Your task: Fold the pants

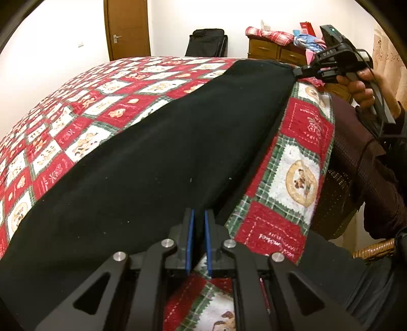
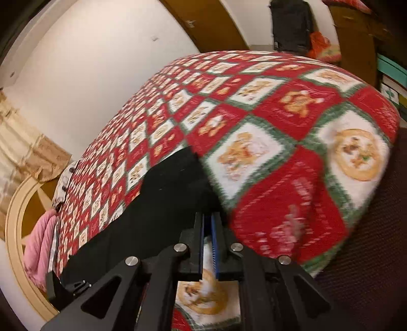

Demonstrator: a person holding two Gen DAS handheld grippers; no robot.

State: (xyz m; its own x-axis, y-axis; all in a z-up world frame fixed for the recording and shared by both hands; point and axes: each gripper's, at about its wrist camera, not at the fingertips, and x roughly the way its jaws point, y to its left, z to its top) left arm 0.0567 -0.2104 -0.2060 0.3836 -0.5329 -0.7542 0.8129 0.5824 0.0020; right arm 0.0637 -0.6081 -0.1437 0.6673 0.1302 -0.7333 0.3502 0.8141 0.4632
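Your left wrist camera sits low at the near edge of the bed, looking along the black pants [image 1: 157, 142] toward the door [image 1: 127, 28] and dresser [image 1: 277, 52], close over the quilt [image 1: 297, 163]. Your right wrist camera looks from the opposite end, tilted and blurred, toward the curtain [image 2: 23, 150]. The 2 views share the pants [image 2: 152, 201], quilt [image 2: 254, 107] and door [image 2: 203, 23].

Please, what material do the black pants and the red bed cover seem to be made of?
The black pants look like a soft, matte knit, perhaps fleece or cotton jersey: no shine, and pale lint specks cling to the cloth. The bed cover looks like a thick woven or quilted cotton with a slightly fuzzy surface; its red, green and white squares carry printed cookie pictures. Neither fibre can be confirmed by look alone.
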